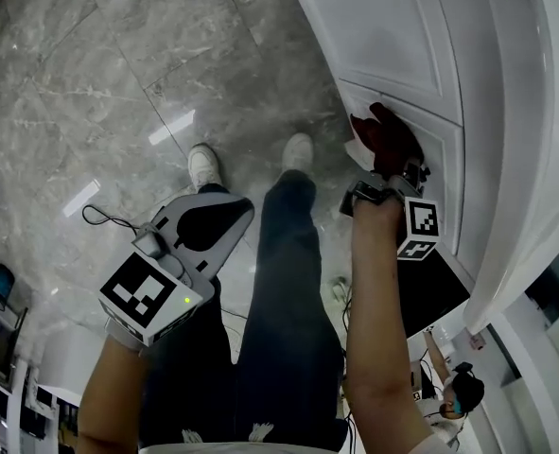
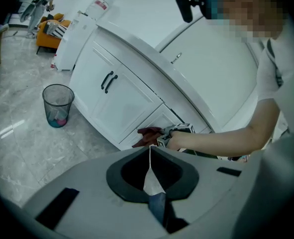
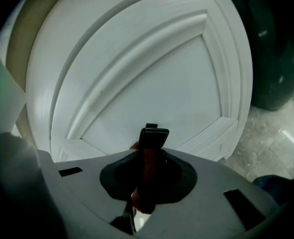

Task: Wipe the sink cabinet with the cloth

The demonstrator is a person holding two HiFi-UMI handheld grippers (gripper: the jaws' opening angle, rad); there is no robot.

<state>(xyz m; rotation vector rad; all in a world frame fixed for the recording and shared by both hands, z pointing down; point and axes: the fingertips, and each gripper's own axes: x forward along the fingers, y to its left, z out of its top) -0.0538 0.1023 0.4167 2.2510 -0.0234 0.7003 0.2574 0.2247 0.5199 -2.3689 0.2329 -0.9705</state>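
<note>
Cloth [image 3: 146, 171] lengthwise in right claw [image 3: 153, 133]

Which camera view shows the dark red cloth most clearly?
The head view: the cloth bunches ahead of the right gripper against the white cabinet front. The left gripper view shows it small and distant; the right gripper view shows only a red strip pinched between the jaws.

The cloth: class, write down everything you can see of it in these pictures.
The cloth is dark red, soft and crumpled, and looks like fabric. It is bunched into a wad and clamped in the right tongs, with a fold trailing back between them. Its free part lies against the lower part of the white panelled cabinet door.
</note>
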